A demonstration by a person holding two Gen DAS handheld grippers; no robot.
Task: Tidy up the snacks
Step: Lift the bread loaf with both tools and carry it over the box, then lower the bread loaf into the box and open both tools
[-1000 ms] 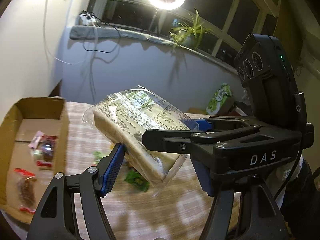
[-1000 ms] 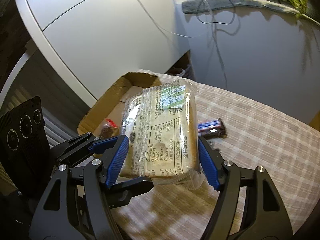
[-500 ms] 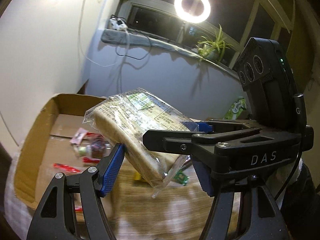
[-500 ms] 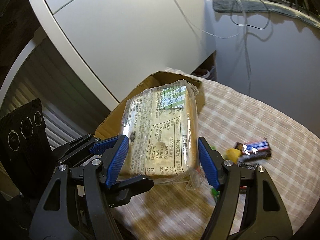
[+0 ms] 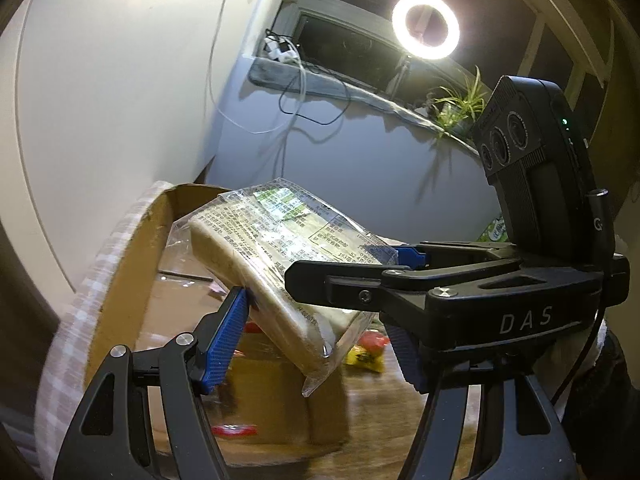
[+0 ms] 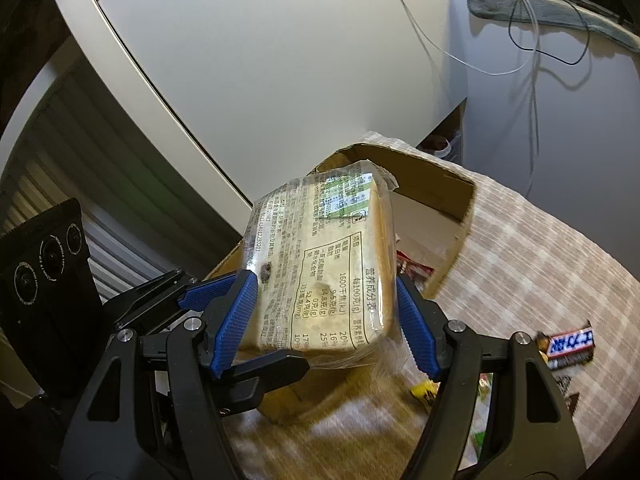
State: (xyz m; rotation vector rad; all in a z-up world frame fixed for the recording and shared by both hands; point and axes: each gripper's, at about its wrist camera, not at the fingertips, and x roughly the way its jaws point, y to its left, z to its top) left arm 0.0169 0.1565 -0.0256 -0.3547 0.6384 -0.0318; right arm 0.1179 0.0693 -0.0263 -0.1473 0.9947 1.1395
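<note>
A clear-wrapped bread pack [image 6: 320, 264], its printed nutrition label facing up, hangs in the air above an open cardboard box [image 6: 436, 196] on a counter [image 6: 532, 248] covered with a checked cloth. The right tool [image 6: 324, 320] clamps the pack between its blue pads [image 6: 236, 316], pressing both long sides. The left tool [image 5: 316, 336] reaches in from the other side, its near blue pad lying against the loaf's edge in the left wrist view, while its far pad is hidden behind the right tool's black body; whether the left tool truly grips the pack or merely frames it cannot be told. In the left wrist view the bread pack [image 5: 276, 256] tilts down toward the box [image 5: 132, 264], whose floor carries small red-wrapped snacks [image 5: 234, 429], blurred. Outside the box, a blue-and-brown chocolate bar [image 6: 570, 346] lies on the cloth to the right, with a yellow candy [image 6: 425, 391] just beside the right tool's finger. A ring light [image 5: 425, 26] glows above a window ledge bearing a potted plant [image 5: 460, 104] and trailing cables.
</note>
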